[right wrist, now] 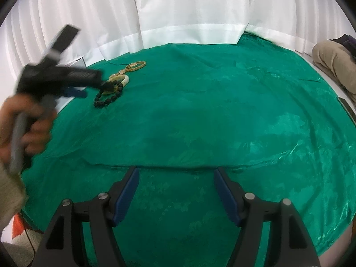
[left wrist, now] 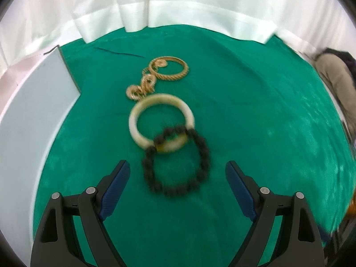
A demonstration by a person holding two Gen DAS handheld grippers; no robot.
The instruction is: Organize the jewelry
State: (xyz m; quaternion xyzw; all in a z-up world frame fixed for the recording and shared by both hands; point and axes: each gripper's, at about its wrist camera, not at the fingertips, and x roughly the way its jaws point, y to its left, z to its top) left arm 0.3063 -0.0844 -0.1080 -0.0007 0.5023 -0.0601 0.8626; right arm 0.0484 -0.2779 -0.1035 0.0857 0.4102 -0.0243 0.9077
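A black bead bracelet (left wrist: 201,153) lies on the green cloth (left wrist: 255,122), looped over a cream bangle (left wrist: 138,120). Behind them lie small gold rings (left wrist: 142,89) and a gold twisted bangle (left wrist: 175,75). My left gripper (left wrist: 177,166) is open and empty, just short of the bead bracelet. In the right wrist view the same pile sits at the far left: bead bracelet (right wrist: 106,102), cream bangle (right wrist: 125,80), gold bangle (right wrist: 136,65). The left gripper (right wrist: 93,89) reaches toward it there. My right gripper (right wrist: 176,173) is open and empty over bare cloth.
A grey-white box (left wrist: 33,122) stands at the left edge of the cloth, beside the pile. White curtains (right wrist: 189,11) hang behind the table. A person in beige (right wrist: 333,62) sits at the far right. A fold (right wrist: 166,166) runs across the cloth near my right gripper.
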